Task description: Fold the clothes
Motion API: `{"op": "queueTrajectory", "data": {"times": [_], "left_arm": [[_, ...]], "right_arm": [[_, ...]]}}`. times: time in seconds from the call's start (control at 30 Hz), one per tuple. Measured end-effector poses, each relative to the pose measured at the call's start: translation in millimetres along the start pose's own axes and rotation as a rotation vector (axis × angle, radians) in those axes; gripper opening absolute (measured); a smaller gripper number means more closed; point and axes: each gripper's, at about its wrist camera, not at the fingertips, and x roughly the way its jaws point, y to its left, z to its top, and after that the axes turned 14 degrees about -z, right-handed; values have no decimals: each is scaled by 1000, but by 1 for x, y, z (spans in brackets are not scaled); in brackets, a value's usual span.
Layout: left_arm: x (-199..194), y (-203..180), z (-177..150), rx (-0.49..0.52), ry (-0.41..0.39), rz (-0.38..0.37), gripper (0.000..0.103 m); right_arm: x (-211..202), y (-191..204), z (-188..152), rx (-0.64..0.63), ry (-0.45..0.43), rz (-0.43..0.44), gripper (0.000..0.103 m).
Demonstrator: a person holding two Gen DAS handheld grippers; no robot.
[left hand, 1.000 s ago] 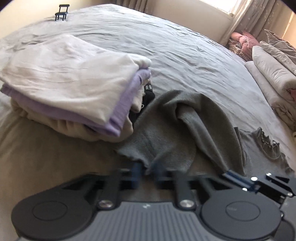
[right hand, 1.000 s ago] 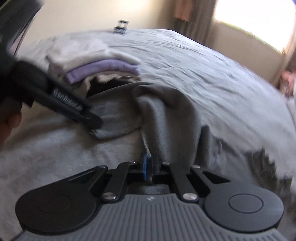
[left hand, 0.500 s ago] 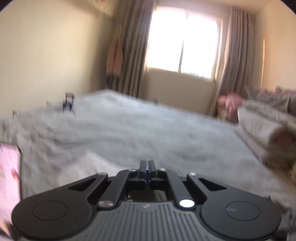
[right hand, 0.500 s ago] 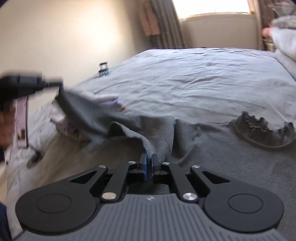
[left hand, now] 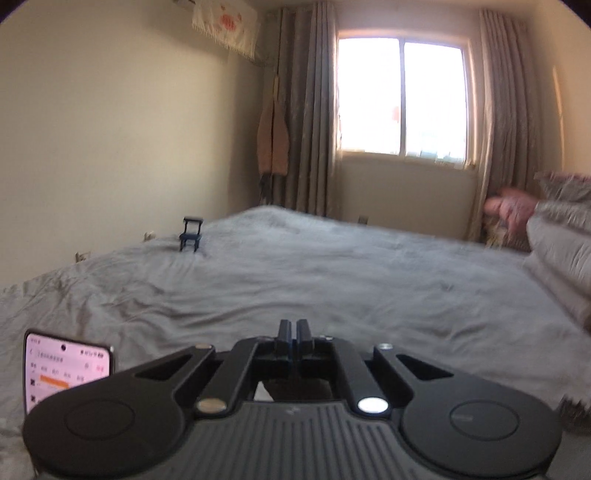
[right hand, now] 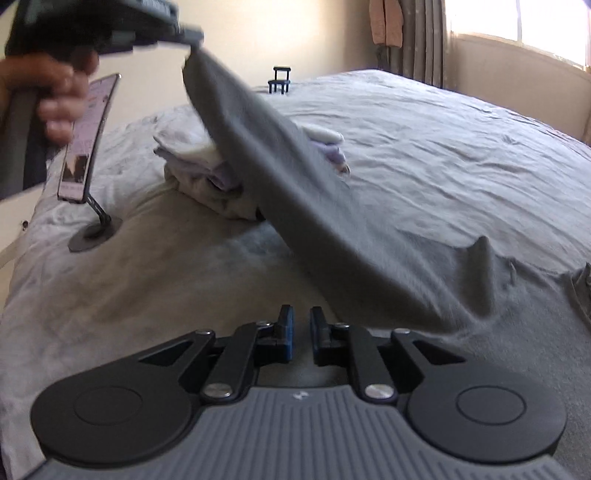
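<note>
The right gripper (right hand: 298, 328) has just released; the left gripper (right hand: 184, 35), clenched, lifts the grey garment (right hand: 295, 192) toward 11 o'clock, mid-fold.

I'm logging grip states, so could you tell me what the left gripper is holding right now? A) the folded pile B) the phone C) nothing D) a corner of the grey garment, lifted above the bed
D: in the right wrist view the left gripper pinches the grey garment, which hangs from it down to the bed.

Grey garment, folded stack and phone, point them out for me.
grey garment (right hand: 295, 192): right wrist view, middle of the lifted cloth.
folded stack (right hand: 199, 173): right wrist view, its left side.
phone (left hand: 66, 373): left wrist view, lit screen.
</note>
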Motion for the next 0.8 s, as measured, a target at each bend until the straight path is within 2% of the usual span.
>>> {"op": "queueTrajectory", "data": {"times": [0.13, 0.23, 0.27, 0.3, 0.4, 0.5, 0.53, 0.57, 0.7, 0.8], "left_arm": [[7, 16, -6, -85, 92, 26, 7], [-2, 13, 0, -85, 77, 15, 21], [-6, 9, 4, -75, 66, 12, 32], [-10, 5, 6, -66, 56, 8, 38], [-17, -7, 12, -56, 37, -24, 38], [-23, -23, 11, -40, 37, -80, 38], [-26, -30, 9, -34, 44, -110, 38], [-29, -40, 5, -27, 57, -153, 38], [-32, -78, -27, -15, 195, -349, 38], [-31, -90, -47, -14, 287, -405, 39]], "right_arm": [[-10, -4, 0, 49, 4, -4, 15], [-21, -15, -5, 90, 14, -21, 16], [-26, -20, -8, 110, 21, -32, 17], [-32, -26, -12, 133, 26, -48, 17], [-53, -41, -24, 201, 45, -90, 19], [-78, -39, -40, 212, 69, -105, 30], [-87, -33, -47, 198, 73, -98, 39], [-97, -27, -54, 188, 72, -89, 44], [-135, 1, -81, 186, 81, -42, 44], [-158, 32, -97, 132, 65, -17, 44]]}}
